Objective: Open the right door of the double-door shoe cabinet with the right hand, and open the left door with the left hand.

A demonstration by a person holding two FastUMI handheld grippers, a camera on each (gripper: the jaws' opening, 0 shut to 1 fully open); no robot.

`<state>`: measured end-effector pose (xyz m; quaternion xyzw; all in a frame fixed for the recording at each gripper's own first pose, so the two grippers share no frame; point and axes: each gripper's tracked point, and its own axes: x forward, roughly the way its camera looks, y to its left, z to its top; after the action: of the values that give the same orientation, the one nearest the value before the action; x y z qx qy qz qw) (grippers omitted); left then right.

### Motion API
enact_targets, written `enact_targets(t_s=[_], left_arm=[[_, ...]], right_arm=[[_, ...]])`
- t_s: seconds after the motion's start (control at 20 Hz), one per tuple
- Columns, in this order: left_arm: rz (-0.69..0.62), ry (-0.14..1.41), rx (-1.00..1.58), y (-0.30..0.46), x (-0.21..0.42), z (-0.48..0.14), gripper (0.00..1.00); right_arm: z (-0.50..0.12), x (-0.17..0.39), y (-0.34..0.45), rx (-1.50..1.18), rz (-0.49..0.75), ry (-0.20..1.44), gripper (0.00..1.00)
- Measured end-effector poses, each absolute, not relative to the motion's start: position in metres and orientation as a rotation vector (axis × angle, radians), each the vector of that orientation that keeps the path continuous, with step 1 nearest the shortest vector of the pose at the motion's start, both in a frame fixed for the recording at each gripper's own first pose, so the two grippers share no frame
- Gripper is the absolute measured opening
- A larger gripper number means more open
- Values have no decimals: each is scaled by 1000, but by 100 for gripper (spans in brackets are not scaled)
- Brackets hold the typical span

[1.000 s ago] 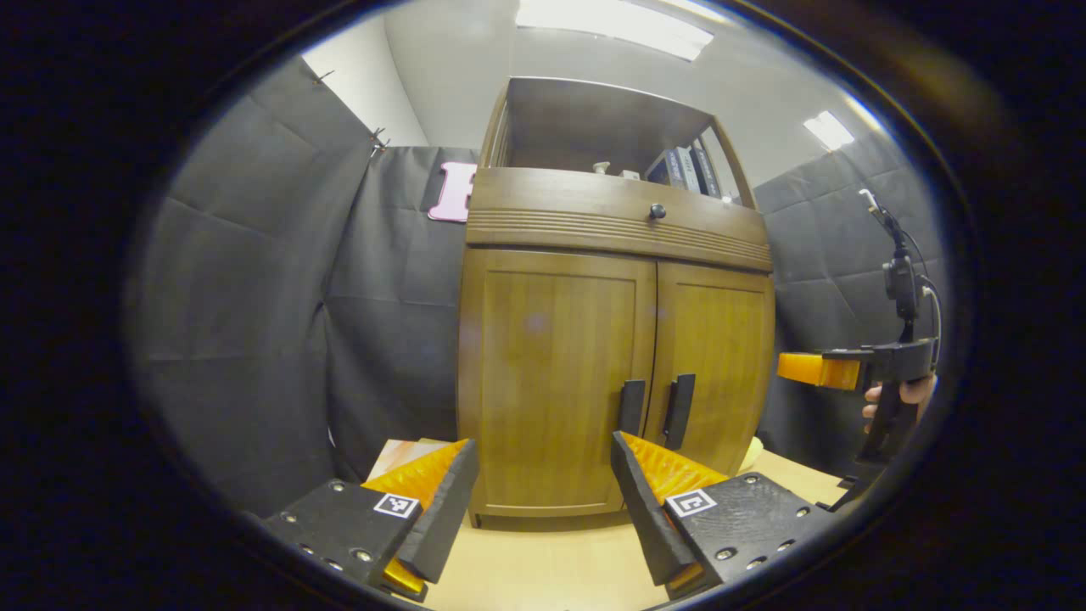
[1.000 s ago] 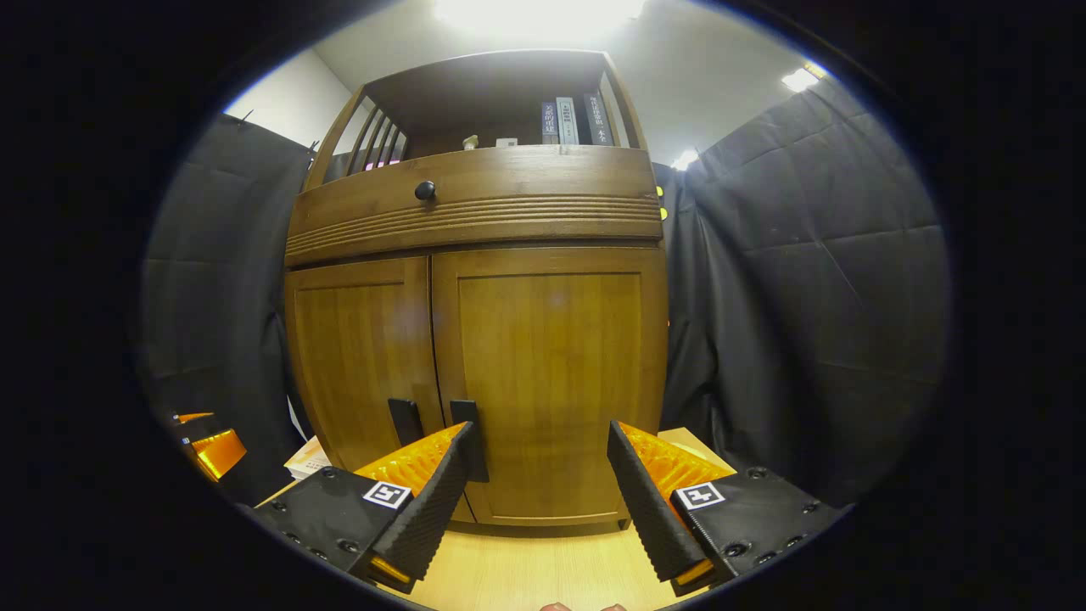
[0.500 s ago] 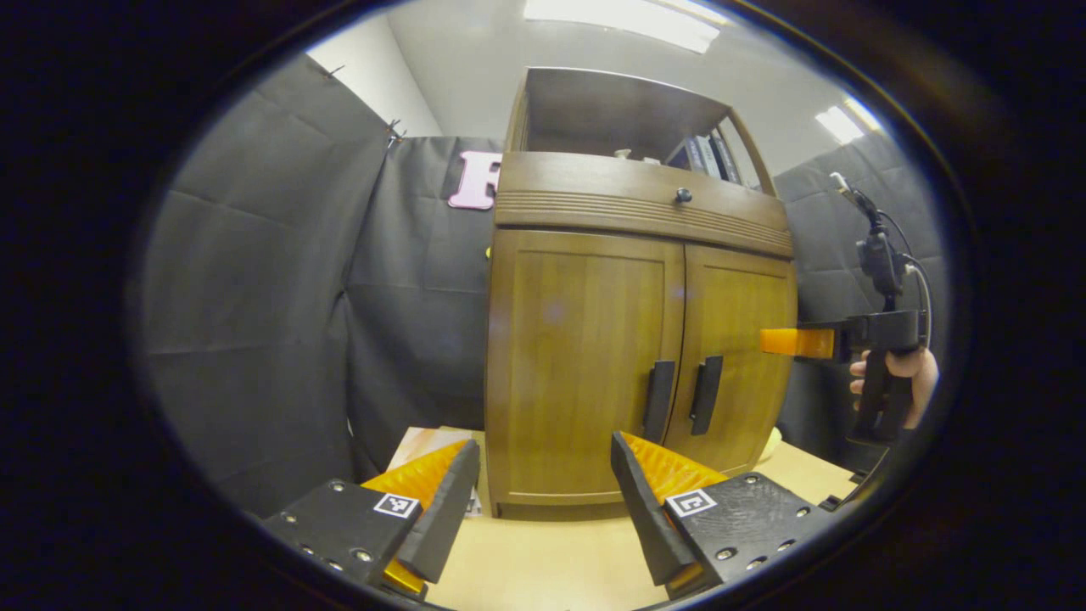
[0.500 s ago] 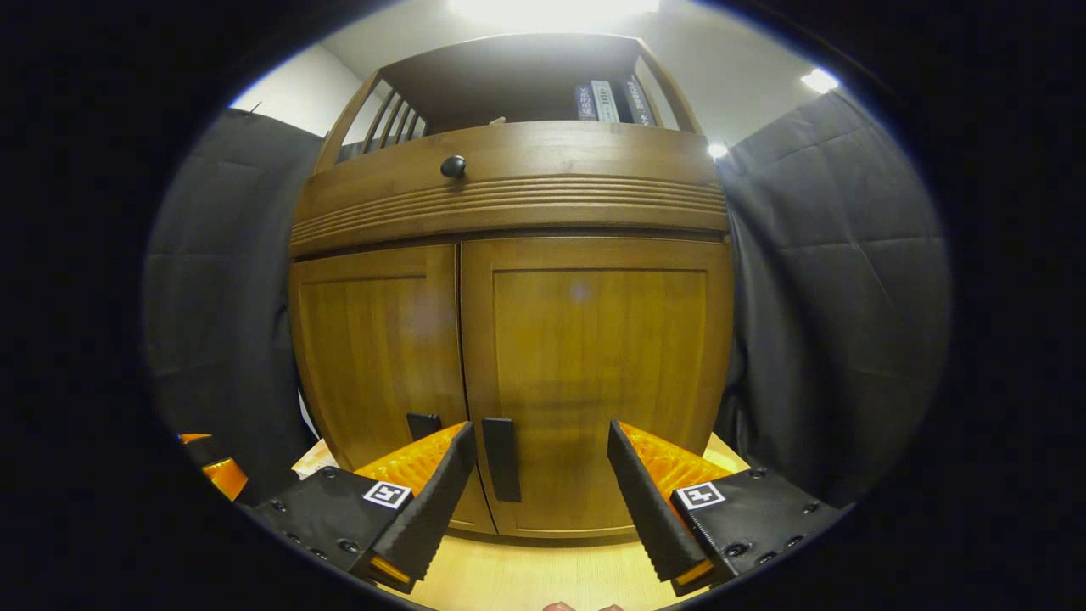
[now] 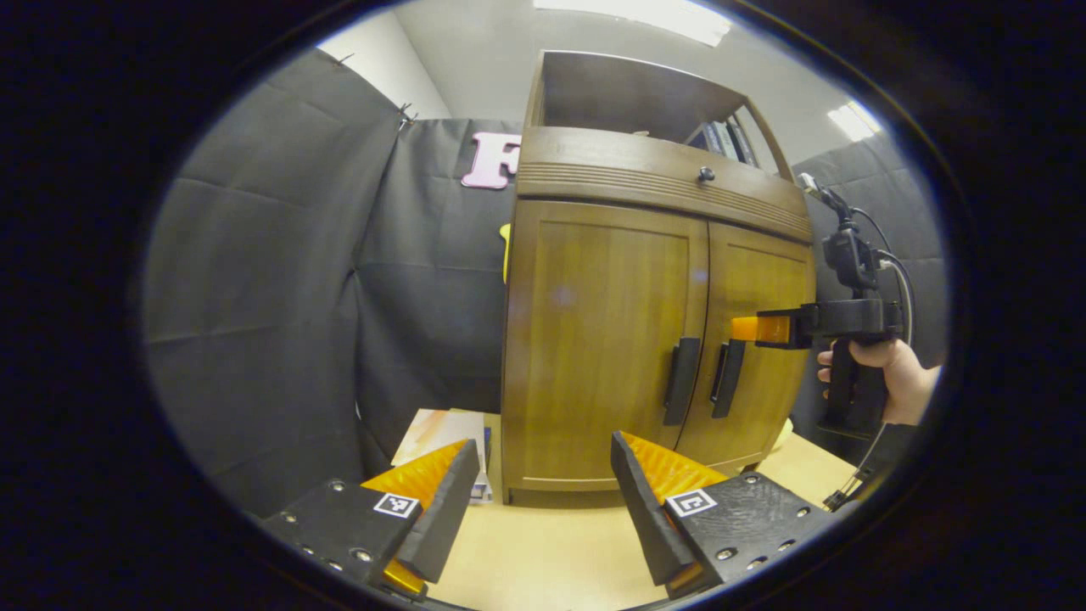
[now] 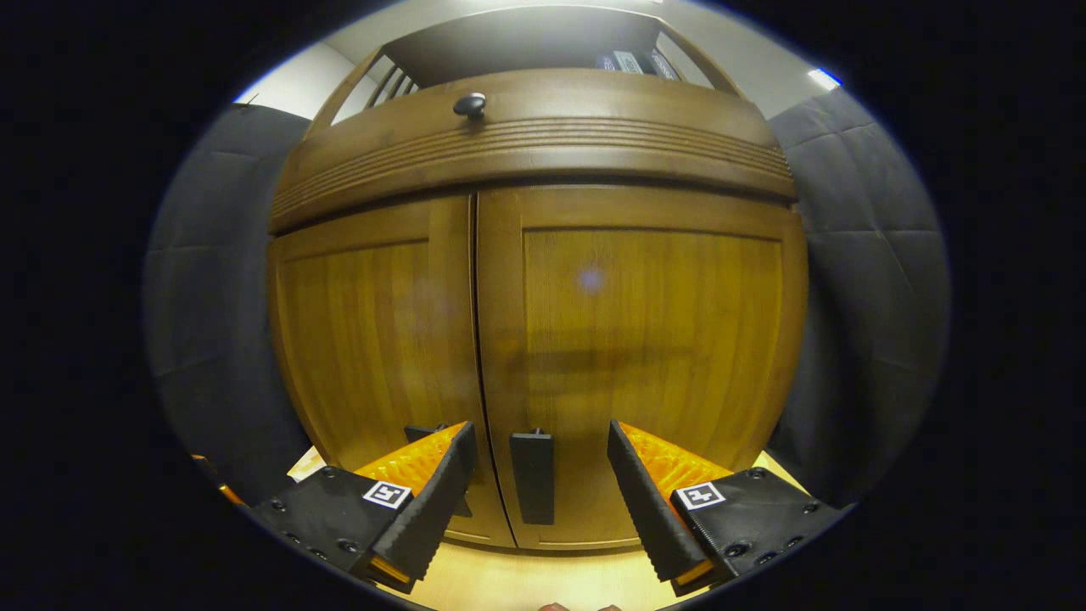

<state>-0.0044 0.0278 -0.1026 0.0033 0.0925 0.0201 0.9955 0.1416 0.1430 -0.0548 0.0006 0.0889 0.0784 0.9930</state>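
Note:
The wooden shoe cabinet (image 5: pixel 653 280) stands on a pale table, both doors closed. In the right gripper view the right door (image 6: pixel 645 339) is close ahead, and its dark vertical handle (image 6: pixel 532 476) sits between the fingers of my open right gripper (image 6: pixel 536 475), which do not touch it. The left door's handle (image 6: pixel 422 433) peeks out behind the left finger. In the left gripper view my left gripper (image 5: pixel 543 479) is open, low and well back from the left door (image 5: pixel 602 331) and its handle (image 5: pixel 681 380). The right gripper (image 5: pixel 751 328), held by a hand (image 5: pixel 891 382), reaches near the right handle (image 5: pixel 727 378).
A drawer with a round dark knob (image 6: pixel 469 105) runs above the doors, with an open shelf holding books (image 5: pixel 723 140) on top. Papers or books (image 5: pixel 450 437) lie on the table (image 5: pixel 543 552) left of the cabinet. Black cloth walls close in on both sides.
The right gripper has moved in toward the right door until its handle sits between the open fingers. The left gripper's view has swung left and lower, the cabinet sliding right.

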Motion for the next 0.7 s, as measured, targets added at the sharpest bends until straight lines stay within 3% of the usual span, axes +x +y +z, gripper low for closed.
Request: enact_targets(t_s=[0.7], left_arm=[[33, 234, -40, 39, 8, -112, 90]], right_arm=[[-103, 179, 158, -72, 117, 254, 97]])
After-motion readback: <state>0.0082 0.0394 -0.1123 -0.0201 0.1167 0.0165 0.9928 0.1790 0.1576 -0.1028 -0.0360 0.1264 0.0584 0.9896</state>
